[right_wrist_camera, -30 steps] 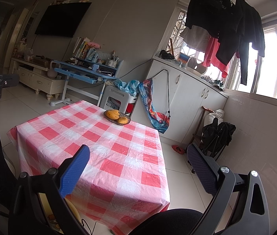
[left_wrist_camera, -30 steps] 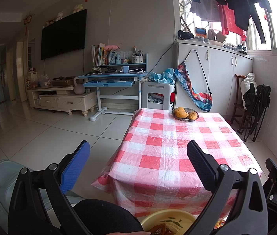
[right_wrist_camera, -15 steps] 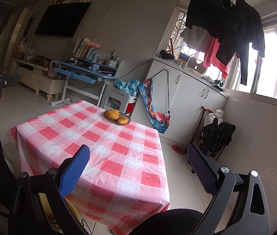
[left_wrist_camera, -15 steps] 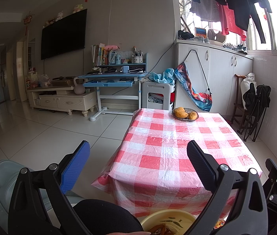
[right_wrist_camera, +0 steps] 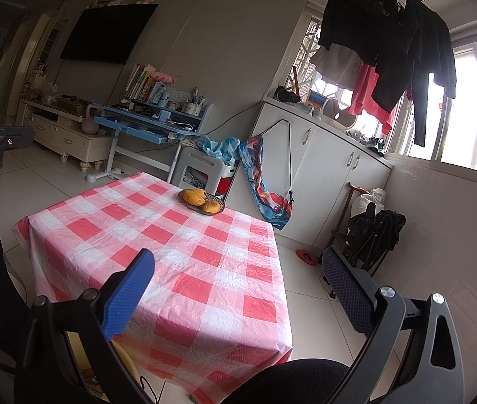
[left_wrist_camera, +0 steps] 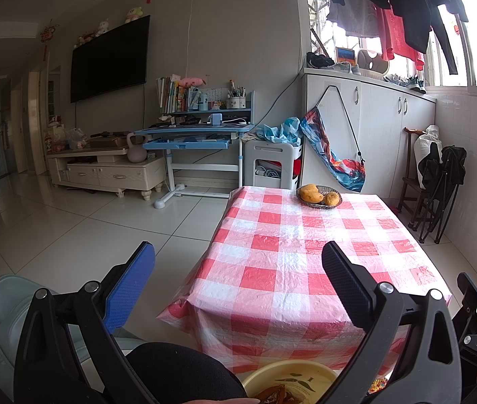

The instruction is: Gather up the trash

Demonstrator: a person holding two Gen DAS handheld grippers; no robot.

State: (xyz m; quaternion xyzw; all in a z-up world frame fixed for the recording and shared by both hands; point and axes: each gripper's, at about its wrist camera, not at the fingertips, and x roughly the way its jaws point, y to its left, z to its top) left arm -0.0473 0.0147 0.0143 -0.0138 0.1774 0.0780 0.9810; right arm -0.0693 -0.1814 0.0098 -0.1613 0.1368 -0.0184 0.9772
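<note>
The checked table [left_wrist_camera: 306,262] lies ahead of both grippers. The yellow basin [left_wrist_camera: 292,378] holding trash sits low between the left gripper's [left_wrist_camera: 238,262] wide-apart, empty jaws. The right gripper [right_wrist_camera: 238,266] also gapes empty. A fruit dish [left_wrist_camera: 319,196] with 2 fruits sits far ahead.

We see a table [left_wrist_camera: 306,269] before us, with a fruit basket [left_wrist_camera: 319,196] at its far end. Behind it stand a desk [left_wrist_camera: 191,134] to the left and a cabinet [left_wrist_camera: 373,128] to the right. Below the near edge sits a basin [left_wrist_camera: 289,380].
</note>
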